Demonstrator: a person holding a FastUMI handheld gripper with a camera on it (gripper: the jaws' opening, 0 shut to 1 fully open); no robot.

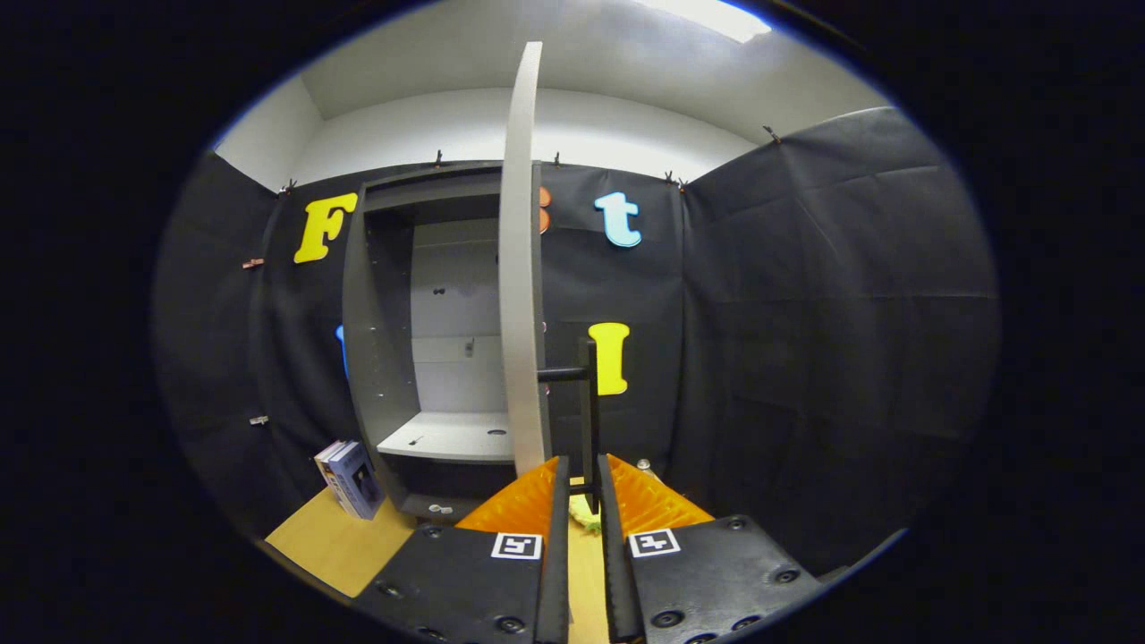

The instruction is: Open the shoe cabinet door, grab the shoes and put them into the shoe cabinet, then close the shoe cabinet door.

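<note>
Your gripper (pixel 583 478) sits low in the frame's centre, its fingers drawn narrow around the black handle (pixel 590 420) of the cabinet door (pixel 523 268); whether both press on it you cannot tell. Just past them a yellow-green thing (pixel 586 519) lies on the wooden floor (pixel 331 541). Farther back, the door stands edge-on and open. Left of it, the shoe cabinet (pixel 394 340) shows a pale shelf (pixel 447 436), with books (pixel 351 478) leaning at lower left.

Books (pixel 351 478) left of cabinet (pixel 385 358)
</note>
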